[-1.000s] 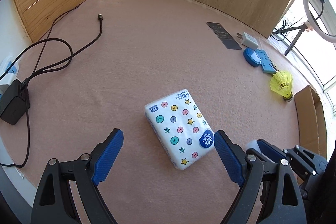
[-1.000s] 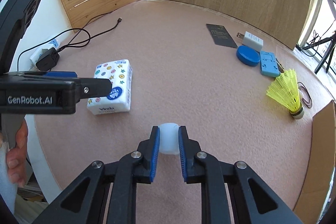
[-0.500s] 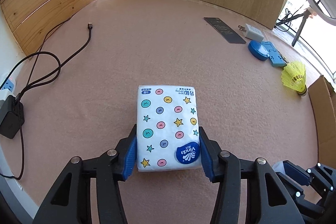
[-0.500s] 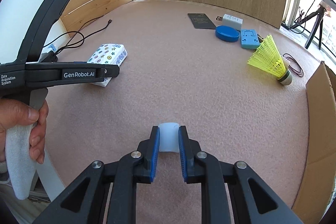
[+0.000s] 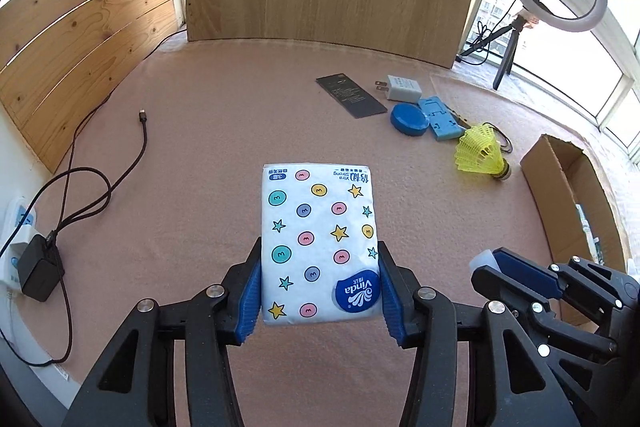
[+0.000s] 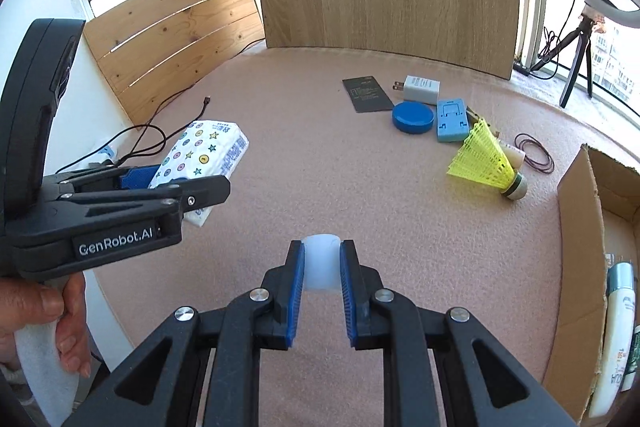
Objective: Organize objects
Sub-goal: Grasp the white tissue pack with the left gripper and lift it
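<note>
My left gripper (image 5: 318,267) is shut on a white tissue pack (image 5: 318,239) printed with coloured dots and stars, and holds it lifted above the pink table. The pack also shows in the right wrist view (image 6: 204,157), raised at the left. My right gripper (image 6: 321,257) is shut on a small white cap-like cylinder (image 6: 321,263); its tip shows in the left wrist view (image 5: 482,261). An open cardboard box (image 6: 580,251) stands at the right with a white tube (image 6: 616,331) inside.
At the back right of the table lie a black card (image 5: 351,95), a white charger (image 5: 402,87), a blue round lid (image 5: 409,119), a blue stand (image 5: 442,123), a yellow shuttlecock (image 5: 482,157) and a rubber band (image 6: 534,153). Black cables (image 5: 80,187) and a power adapter (image 5: 38,267) lie left.
My left gripper closed on the tissue pack and lifted it off the table. My right gripper stayed shut on the white cylinder and rose with the view.
</note>
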{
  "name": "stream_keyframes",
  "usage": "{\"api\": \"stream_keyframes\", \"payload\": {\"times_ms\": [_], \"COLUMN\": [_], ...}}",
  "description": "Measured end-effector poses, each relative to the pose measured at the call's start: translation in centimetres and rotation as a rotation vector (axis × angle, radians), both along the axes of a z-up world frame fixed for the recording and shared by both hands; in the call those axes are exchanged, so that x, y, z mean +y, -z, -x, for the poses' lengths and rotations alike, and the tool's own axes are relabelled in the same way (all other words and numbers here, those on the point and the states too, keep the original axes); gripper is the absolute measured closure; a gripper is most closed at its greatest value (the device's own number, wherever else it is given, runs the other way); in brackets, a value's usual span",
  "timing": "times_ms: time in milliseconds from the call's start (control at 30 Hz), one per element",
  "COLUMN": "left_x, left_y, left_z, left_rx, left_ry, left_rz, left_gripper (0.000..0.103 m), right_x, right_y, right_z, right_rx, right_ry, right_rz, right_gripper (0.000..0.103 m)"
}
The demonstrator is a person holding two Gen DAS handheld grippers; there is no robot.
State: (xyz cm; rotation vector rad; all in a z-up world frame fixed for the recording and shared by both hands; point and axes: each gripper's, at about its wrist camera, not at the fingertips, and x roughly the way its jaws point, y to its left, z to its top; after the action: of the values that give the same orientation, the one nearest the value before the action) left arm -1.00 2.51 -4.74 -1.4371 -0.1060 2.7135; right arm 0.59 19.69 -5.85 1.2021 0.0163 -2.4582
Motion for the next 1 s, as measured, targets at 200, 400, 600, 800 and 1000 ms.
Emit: {"api": "stream_keyframes", "payload": {"times_ms": [200, 400, 600, 800, 1000], "left_x": [1.3, 1.1, 1.2, 3.4, 7.8], "left_y": [-6.1, -9.3, -9.9, -9.7, -9.7], "left_z": [-1.1, -1.6, -1.5, -1.1, -0.4], "left_rx": [0.103, 0.162, 0.168, 0.165, 0.166], "left_ry": [0.041, 0.041, 0.046, 0.082, 0.148], "left_rz": [0.019, 0.016, 0.011, 0.010, 0.006], "left_gripper": [0.050, 0.050, 0.050, 0.050, 0.050], "right_x": [0.7, 0.9, 1.5, 3.1, 6.5], "right_y": [-5.1, -7.4, -8.0, -8.1, -8.4], "right_z": [0.1, 0.0, -0.3, -0.6, -1.4], "right_rx": [0.093, 0.138, 0.150, 0.158, 0.167], "right_ry": [0.039, 0.048, 0.052, 0.079, 0.139], "right_rz": [0.036, 0.043, 0.043, 0.045, 0.036], "right_gripper": [0.087, 0.087, 0.087, 0.087, 0.087]}}
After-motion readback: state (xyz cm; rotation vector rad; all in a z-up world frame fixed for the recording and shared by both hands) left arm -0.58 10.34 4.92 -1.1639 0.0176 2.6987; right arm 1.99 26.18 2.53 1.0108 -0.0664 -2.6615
